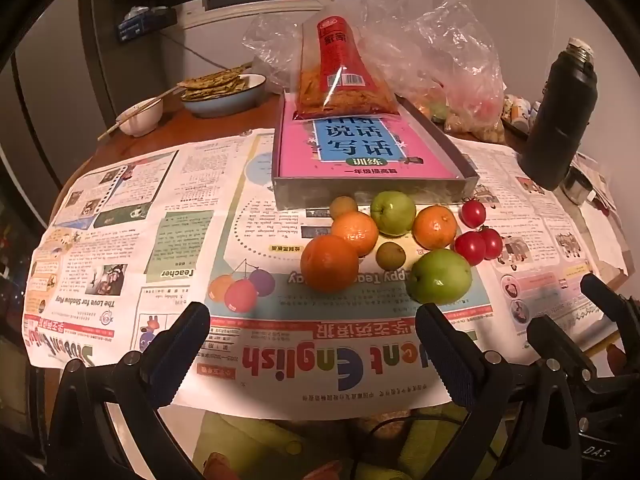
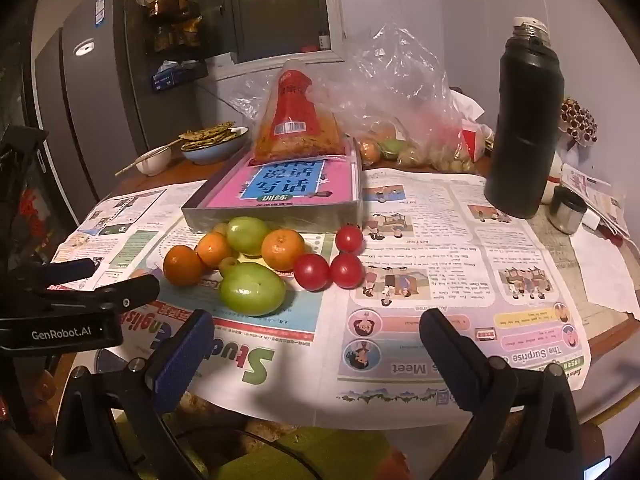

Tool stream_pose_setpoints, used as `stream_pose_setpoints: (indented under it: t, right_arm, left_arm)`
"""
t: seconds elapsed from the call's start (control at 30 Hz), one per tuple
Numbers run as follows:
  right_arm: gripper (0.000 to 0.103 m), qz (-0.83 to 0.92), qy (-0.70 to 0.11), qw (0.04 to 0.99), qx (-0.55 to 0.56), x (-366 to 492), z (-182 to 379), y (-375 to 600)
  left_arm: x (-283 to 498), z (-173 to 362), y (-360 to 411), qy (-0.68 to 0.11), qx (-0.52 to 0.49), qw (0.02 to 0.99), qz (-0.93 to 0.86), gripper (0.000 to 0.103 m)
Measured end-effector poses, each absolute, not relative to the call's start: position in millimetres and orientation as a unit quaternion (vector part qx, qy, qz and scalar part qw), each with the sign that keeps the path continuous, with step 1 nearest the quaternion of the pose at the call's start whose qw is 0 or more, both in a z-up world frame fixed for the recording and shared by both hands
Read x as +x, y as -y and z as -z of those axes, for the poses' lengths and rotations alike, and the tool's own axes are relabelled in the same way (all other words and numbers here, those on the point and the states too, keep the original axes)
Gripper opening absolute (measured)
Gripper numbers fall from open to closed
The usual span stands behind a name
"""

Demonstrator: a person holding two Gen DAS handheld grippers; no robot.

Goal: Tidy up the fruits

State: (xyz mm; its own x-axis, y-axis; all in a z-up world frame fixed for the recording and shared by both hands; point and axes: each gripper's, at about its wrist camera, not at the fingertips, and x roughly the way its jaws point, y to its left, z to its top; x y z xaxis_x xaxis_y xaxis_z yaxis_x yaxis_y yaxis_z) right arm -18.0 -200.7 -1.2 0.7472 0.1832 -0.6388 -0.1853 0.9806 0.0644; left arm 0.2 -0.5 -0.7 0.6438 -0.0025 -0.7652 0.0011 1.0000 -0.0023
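fruits [image 1: 392, 240] loose on newspaper [image 1: 160, 220] by tray [image 1: 376, 192] w/ book (pink) [image 1: 360, 148]; both tools released, nothing gripped.

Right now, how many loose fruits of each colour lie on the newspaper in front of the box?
Orange: 3
Green: 2
Red: 3
Small brownish-green: 2
Total: 10

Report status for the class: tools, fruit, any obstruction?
Left tool and right tool open, empty. Fruit pile loose on newspaper, untouched. Shallow box right behind it.
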Motion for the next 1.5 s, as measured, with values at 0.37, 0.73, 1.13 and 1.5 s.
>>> stream_pose_setpoints:
  t: [0.37, 0.73, 1.13, 1.5]
  right_arm:
    - [0.103, -0.099, -0.345, 0.933, -0.006, -20.8, -2.0, 196.2]
    - [0.103, -0.095, -0.347, 0.933, 0.000, -19.3, -1.7, 198.0]
    - [0.103, -0.094, -0.346, 0.933, 0.000, -20.4, -2.4, 196.9]
    - [0.103, -0.092, -0.347, 0.933, 0.000, -20.7, -2.9, 198.7]
  left_arm:
    - [-4.0, 3.2, 9.5, -0.420, 0.001, 0.907, 0.006, 0.102]
    - [-1.7, 2.6, 5.5, -0.424, 0.003, 0.905, 0.017, 0.102]
    - [-2.6, 3.5, 8.6, -0.425, 0.004, 0.905, 0.019, 0.102]
    - [-3.5, 2.2, 7.8, -0.425, 0.003, 0.905, 0.021, 0.102]
